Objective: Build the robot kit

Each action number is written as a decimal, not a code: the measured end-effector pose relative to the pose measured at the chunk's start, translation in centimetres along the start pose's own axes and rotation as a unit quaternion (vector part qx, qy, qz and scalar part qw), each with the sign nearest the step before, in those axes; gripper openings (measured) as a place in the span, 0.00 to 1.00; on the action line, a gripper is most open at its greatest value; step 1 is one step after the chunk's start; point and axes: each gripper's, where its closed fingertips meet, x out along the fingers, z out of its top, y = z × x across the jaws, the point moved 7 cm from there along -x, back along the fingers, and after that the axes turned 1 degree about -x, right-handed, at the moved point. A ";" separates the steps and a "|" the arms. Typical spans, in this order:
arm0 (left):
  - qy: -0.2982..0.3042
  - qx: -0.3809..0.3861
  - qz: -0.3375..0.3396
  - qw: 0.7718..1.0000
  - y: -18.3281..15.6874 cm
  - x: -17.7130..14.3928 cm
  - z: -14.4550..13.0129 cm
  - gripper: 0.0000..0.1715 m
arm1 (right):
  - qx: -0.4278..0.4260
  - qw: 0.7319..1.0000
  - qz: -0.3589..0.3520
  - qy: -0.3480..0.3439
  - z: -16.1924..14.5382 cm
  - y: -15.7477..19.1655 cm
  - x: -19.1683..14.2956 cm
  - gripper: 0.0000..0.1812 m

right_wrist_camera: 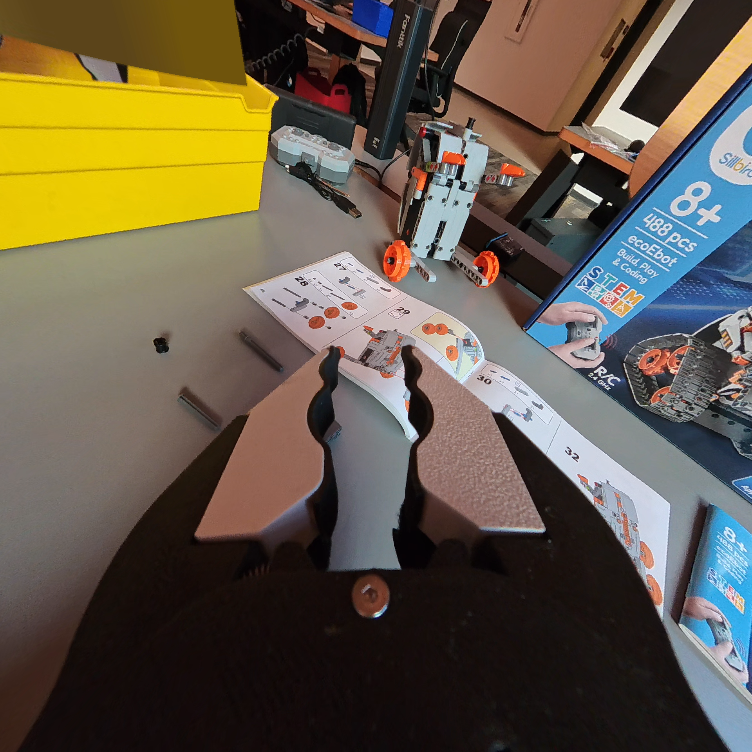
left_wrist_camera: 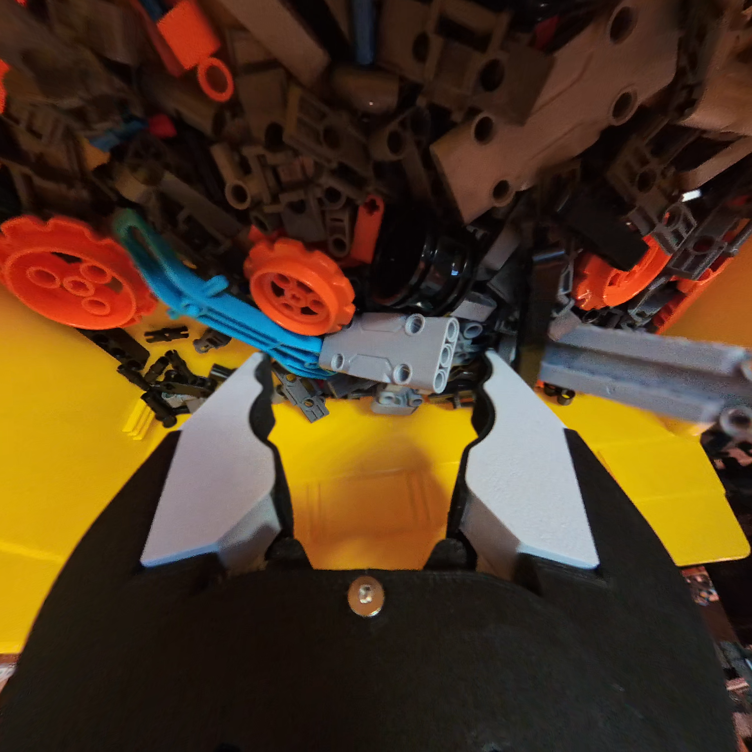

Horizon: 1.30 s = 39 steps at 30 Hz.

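In the left wrist view my left gripper [left_wrist_camera: 376, 360] is open and empty inside a yellow bin [left_wrist_camera: 366, 488], its tips just short of a pile of building parts. Nearest are a light grey block with holes [left_wrist_camera: 390, 352], a blue curved piece [left_wrist_camera: 228, 313] and an orange toothed wheel [left_wrist_camera: 299, 287]. In the right wrist view my right gripper [right_wrist_camera: 368, 354] is open and empty above a grey table [right_wrist_camera: 101, 447], over an open instruction booklet [right_wrist_camera: 386, 325]. Two dark axle rods [right_wrist_camera: 260, 350] [right_wrist_camera: 199, 408] and a small black bush [right_wrist_camera: 161, 344] lie to its left.
A yellow bin [right_wrist_camera: 122, 162] stands at the left of the table. A half-built grey and orange model [right_wrist_camera: 441, 203] stands beyond the booklet, with a grey control unit and cable [right_wrist_camera: 313, 152] behind. A blue kit box [right_wrist_camera: 671, 285] rises at the right, a small booklet [right_wrist_camera: 720, 590] lies near it. My right fingertips sit around 40 cm from my left ones. To the small black bush [right_wrist_camera: 161, 344]: right tips about 12 cm, left tips about 30 cm.
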 end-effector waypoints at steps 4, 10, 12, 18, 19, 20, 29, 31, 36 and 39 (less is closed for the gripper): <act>-0.019 -0.029 0.020 0.999 1.8 -1.1 -0.4 0.31 | -0.003 1.000 0.002 -0.003 0.2 0.1 0.0 0.17; -0.058 -0.070 0.094 0.991 5.2 -2.9 -0.6 0.10 | 0.000 1.000 0.001 -0.008 0.2 0.1 -0.2 0.17; -0.071 -0.083 0.081 0.991 5.0 -3.5 -0.9 0.21 | 0.003 1.000 0.002 -0.011 0.3 0.1 -0.2 0.17; -0.030 -0.034 0.011 0.999 1.5 -2.6 -2.2 0.50 | -0.008 1.000 0.007 -0.005 0.3 0.5 0.0 0.17; -0.008 -0.012 0.032 0.999 1.2 -2.0 -2.1 0.47 | -0.009 1.000 0.006 -0.004 0.3 0.5 0.0 0.17; 0.017 0.007 0.061 0.998 1.1 -1.4 -2.0 0.47 | -0.009 1.000 0.005 -0.003 0.3 0.4 -0.1 0.17; 0.017 0.011 0.060 0.998 1.8 -0.8 -1.3 0.07 | -0.002 1.000 0.003 -0.015 0.5 0.3 -0.4 0.17; 0.019 0.008 0.077 0.997 2.7 -1.0 -1.4 0.07 | -0.003 1.000 0.005 -0.012 0.5 0.4 -0.3 0.17; -0.026 -0.025 0.054 0.998 4.0 -2.4 -0.6 0.07 | -0.001 1.000 0.004 -0.010 0.4 0.3 -0.3 0.17; -0.067 -0.048 0.061 0.995 4.9 -3.7 0.0 0.07 | 0.000 1.000 0.003 -0.008 0.3 0.2 -0.3 0.17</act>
